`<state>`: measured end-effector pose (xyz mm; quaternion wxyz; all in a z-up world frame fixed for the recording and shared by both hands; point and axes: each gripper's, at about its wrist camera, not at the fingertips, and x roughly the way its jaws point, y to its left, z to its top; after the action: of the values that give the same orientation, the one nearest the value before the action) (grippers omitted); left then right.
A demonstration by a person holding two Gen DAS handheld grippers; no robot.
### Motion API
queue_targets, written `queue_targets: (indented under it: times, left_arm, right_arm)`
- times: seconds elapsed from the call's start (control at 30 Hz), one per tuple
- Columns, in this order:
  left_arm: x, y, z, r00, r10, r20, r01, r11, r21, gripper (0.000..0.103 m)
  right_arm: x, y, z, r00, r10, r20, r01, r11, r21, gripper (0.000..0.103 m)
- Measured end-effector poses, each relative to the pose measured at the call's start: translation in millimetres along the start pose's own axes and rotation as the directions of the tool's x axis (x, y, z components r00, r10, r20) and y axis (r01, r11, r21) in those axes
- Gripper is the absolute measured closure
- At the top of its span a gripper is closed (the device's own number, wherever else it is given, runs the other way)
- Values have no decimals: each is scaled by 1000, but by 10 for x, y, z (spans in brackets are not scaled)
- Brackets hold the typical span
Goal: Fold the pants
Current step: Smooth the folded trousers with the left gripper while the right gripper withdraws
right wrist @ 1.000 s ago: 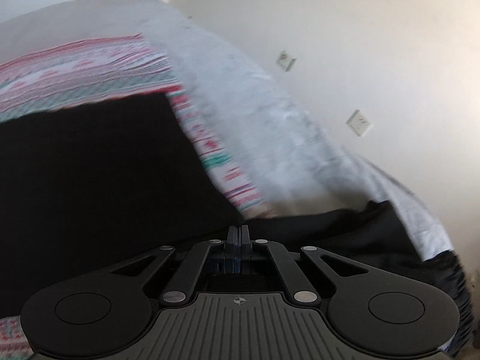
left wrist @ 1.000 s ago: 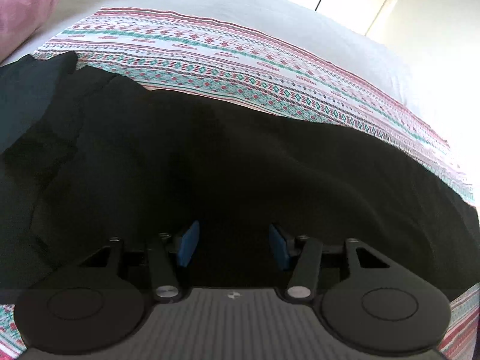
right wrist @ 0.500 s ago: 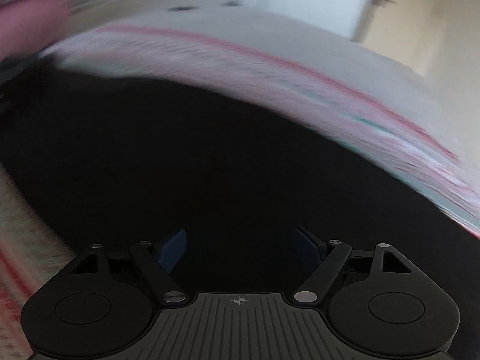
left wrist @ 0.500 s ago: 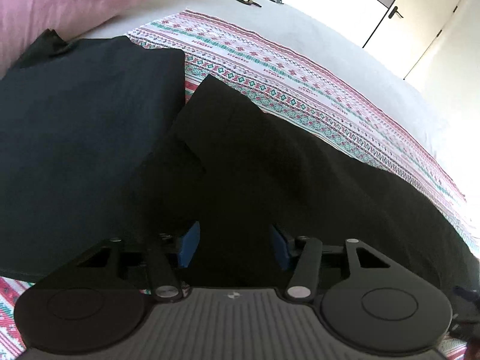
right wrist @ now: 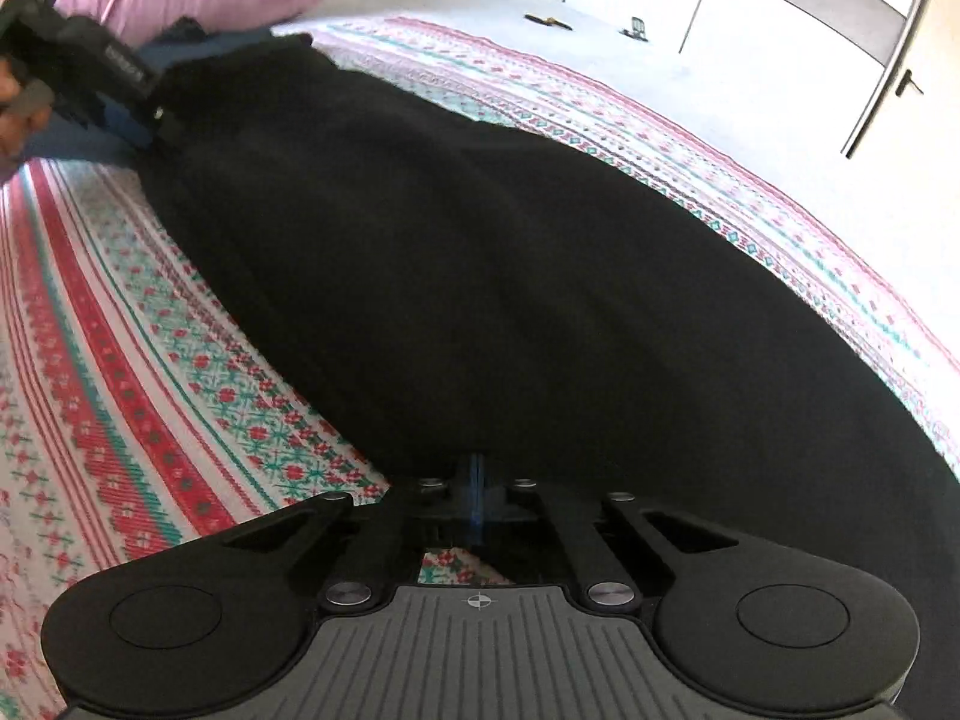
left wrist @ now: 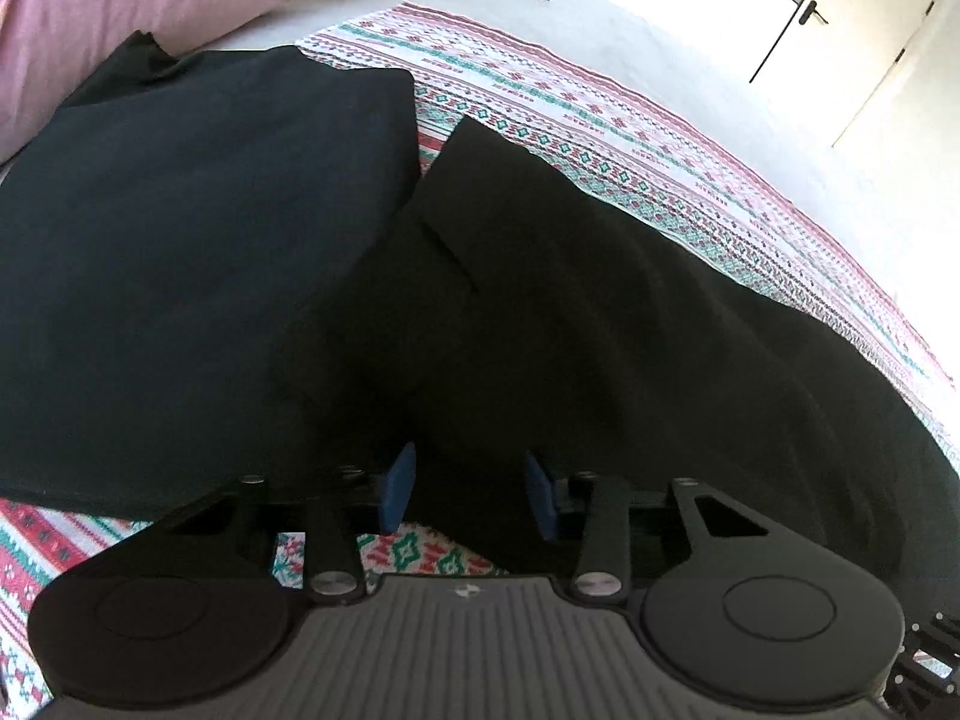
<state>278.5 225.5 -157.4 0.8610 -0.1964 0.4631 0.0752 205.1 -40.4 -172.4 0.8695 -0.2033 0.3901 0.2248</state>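
Black pants [right wrist: 510, 276] lie flat, diagonally across the frame's centre on the patterned bedspread [right wrist: 120, 360]. Right gripper [right wrist: 477, 483] is clamped on their near edge. Left gripper [left wrist: 468, 489], jaws just narrowing, straddles the pants' edge at lower centre without pinching it.

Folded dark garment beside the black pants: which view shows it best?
Left wrist view: the folded dark garment fills the left side, edges visible, next to the black pants. Right wrist view shows only a bluish sliver beyond the pants.

Left gripper [left wrist: 468, 489] black with blue pads, silver screws, ribbed grey housing, right gripper [right wrist: 477, 495] matching, crosshair mark on its housing
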Motion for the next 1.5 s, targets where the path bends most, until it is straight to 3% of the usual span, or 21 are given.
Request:
queue_targets:
  times: [0.07,0.17,0.2,0.23,0.3,0.33,0.4,0.47,0.53,0.57,0.63,0.73,0.83,0.93,1.07,1.23,1.33,1.37,1.43,1.47,1.5]
  left_arm:
    - [-101,-5,-16,999,-38,20,39,998,-39,68]
    - [-274,-140,-18,990,-112,88,113,993,-14,67]
    - [-312,-209,-9,987,-112,115,111,994,9,65]
    - [-339,-297,4,984,-115,138,110,993,43,61]
    - [-313,-485,52,980,-132,150,117,988,102,57]
    - [-263,-562,83,981,-136,141,121,986,112,57]
    - [-137,-714,143,983,-147,110,132,983,129,57]
    - [13,-850,191,986,-150,73,139,981,137,57]
    - [173,-982,220,989,-143,37,136,980,147,57]
    - [265,-1048,222,991,-134,18,130,980,152,57]
    - [396,-1100,164,995,-97,-18,99,984,151,57]
    - [536,-1173,139,998,-56,-35,62,979,192,51]
    - [569,-1258,132,1000,1,8,-3,968,250,35]
    - [623,-1257,118,1000,14,3,-14,966,258,35]
    - [659,-1242,164,1000,15,6,-16,965,262,35]
    - [669,-1333,139,999,29,16,-33,959,282,34]
    - [666,-1358,120,999,36,22,-41,954,296,34]
    - [672,-1352,127,999,35,22,-40,954,296,34]
    - [675,-1348,131,999,34,20,-39,955,294,34]
    - [675,-1347,128,999,35,21,-40,955,295,34]
    - [672,-1348,127,999,36,22,-41,955,295,34]
  right_arm:
    - [-29,-47,30,1000,8,24,-9,998,55,101]
    - [-46,-139,96,996,19,82,-29,992,119,87]
    - [-45,-105,117,994,24,102,-37,990,133,75]
    - [-23,-81,141,993,23,115,-39,989,143,54]
    - [161,24,209,997,7,82,-18,992,129,34]
    - [264,114,218,999,12,35,-16,995,99,35]
    - [220,184,187,999,30,31,-32,998,53,35]
    - [127,195,244,994,113,12,-113,994,9,36]
    - [21,67,327,983,178,52,-180,983,33,35]
    - [-2,-24,387,982,172,77,-176,983,49,31]
    - [1,-258,556,986,115,123,-126,989,80,6]
    - [136,-615,883,988,24,150,-45,989,138,3]
    - [350,-986,1248,980,19,196,-71,962,262,0]
    - [681,-1223,1516,978,36,204,-98,948,302,0]
    - [1169,-1288,1684,993,66,98,-88,967,238,0]
    - [1521,-1339,1572,991,136,-19,-131,980,147,0]
    - [1537,-1303,1536,976,217,-36,-215,976,43,3]
    - [1529,-1270,1526,970,238,-52,-238,971,5,8]
    - [1456,-1211,1506,964,259,-55,-261,965,-33,43]
    - [1358,-1170,1491,965,260,-39,-262,963,-58,53]
    - [1250,-1090,1457,971,237,-17,-238,965,-107,72]
